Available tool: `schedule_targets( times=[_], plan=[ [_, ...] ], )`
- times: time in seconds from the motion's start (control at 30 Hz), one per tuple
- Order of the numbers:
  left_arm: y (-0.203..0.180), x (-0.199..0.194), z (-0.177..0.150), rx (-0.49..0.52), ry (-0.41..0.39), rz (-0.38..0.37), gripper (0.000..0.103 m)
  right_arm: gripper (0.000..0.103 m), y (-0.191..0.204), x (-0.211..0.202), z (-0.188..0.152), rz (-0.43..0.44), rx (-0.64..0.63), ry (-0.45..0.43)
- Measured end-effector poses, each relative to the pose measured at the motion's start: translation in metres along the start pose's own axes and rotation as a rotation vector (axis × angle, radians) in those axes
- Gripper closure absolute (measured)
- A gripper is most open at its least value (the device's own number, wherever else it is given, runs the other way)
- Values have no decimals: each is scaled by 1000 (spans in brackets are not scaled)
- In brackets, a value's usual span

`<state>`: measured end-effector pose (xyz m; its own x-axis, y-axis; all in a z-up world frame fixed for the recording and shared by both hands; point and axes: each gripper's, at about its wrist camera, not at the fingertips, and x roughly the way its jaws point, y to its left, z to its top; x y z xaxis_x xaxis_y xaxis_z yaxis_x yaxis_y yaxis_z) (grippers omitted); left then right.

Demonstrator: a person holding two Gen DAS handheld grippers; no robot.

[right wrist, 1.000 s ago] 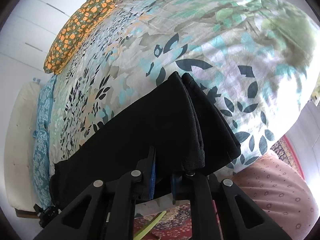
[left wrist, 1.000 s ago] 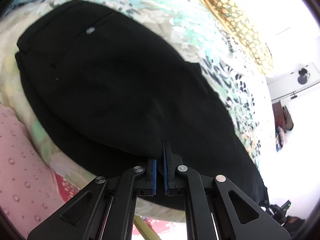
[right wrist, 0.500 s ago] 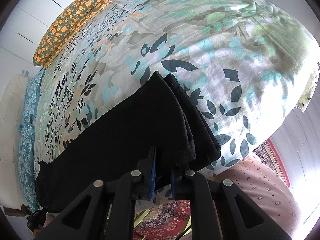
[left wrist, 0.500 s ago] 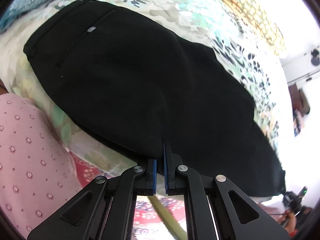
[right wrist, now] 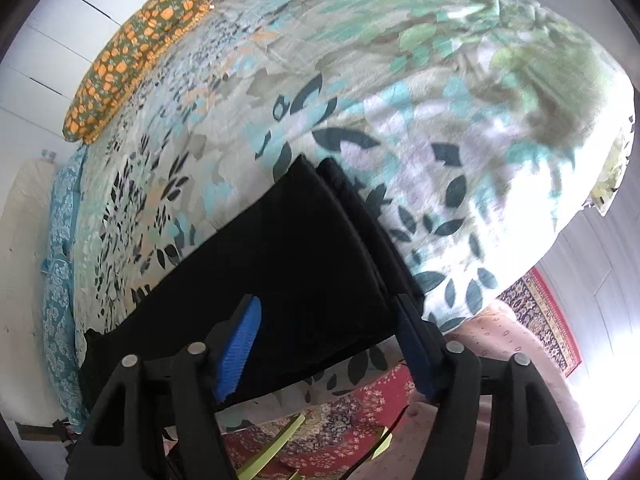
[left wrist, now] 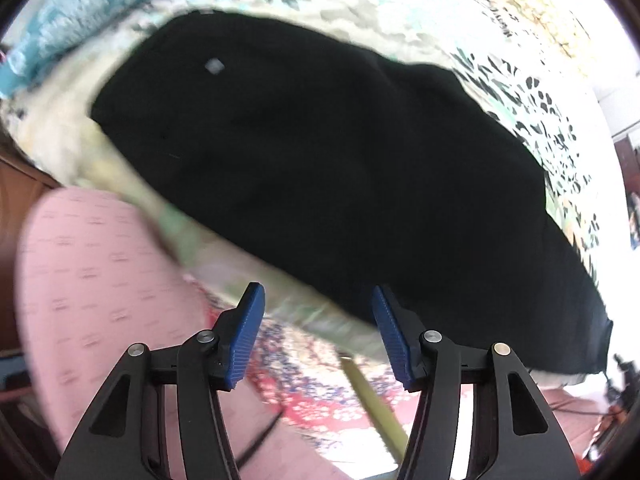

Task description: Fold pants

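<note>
- Left gripper (left wrist: 318, 312): you hold it low at the near edge of the bed, fingers pointing across the mattress. Its ribbed blue pads (left wrist: 246, 338) stand wide apart with nothing between them; the jaws are released.
- Right gripper (right wrist: 326, 340): you hold it at the same near edge, aimed up the bed toward the orange-patterned green pillow (right wrist: 132, 50). Its jaws are likewise spread and empty, and its blue pads (right wrist: 238, 346) frame the hem end of the garment without pinching it.
- Black fabric pants (left wrist: 328, 184): they lie flat, folded leg over leg, on the floral bedspread in teal, grey and white (right wrist: 420, 92) along the near edge. In the right wrist view the two stacked leg ends (right wrist: 344, 216) sit slightly offset from each other.
- Hard to make out: the left wrist view is motion-blurred, so the small pale tag (left wrist: 214, 66) on the pants and the waistband detail cannot be read. The far right of that view is washed out by glare. Whether the right pad touches the cloth cannot be told.
- Pink dotted fabric (left wrist: 96, 280) fills the lower left of the left wrist view; a red patterned rug (right wrist: 352, 420) lies below the bed.
- Change from half a second ago: both grippers were clamped on the pants' near edge; both have now let go and the pants rest on the bed.
</note>
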<state>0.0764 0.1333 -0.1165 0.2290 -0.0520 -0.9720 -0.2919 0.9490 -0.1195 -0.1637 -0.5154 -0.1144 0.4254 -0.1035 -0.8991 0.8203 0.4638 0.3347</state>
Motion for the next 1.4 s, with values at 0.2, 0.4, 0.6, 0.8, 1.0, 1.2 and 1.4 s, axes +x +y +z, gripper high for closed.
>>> schedule_targets(
  times=[0.2,0.4,0.6,0.8,1.0,1.2,1.4],
  plan=[
    [-2,-39,30,35,-210,-25,20,35,23,-35,17,-23,-127,-145],
    [-20,6,92,85,-330,-5,20,35,82,29,4,171,-210,-42],
    [32,60,95,-2,-123,316,11,38,50,64,-24,30,-80,105],
    [45,33,90,-121,-222,203,12,38,18,18,6,89,31,80],
    [2,39,89,3,-261,153,12,38,33,28,28,160,-155,196],
    [-17,41,83,124,-247,199,12,51,35,68,17,-113,-303,318],
    [-2,41,83,35,-254,138,12,51,88,38,29,-66,-414,137]
  ],
)
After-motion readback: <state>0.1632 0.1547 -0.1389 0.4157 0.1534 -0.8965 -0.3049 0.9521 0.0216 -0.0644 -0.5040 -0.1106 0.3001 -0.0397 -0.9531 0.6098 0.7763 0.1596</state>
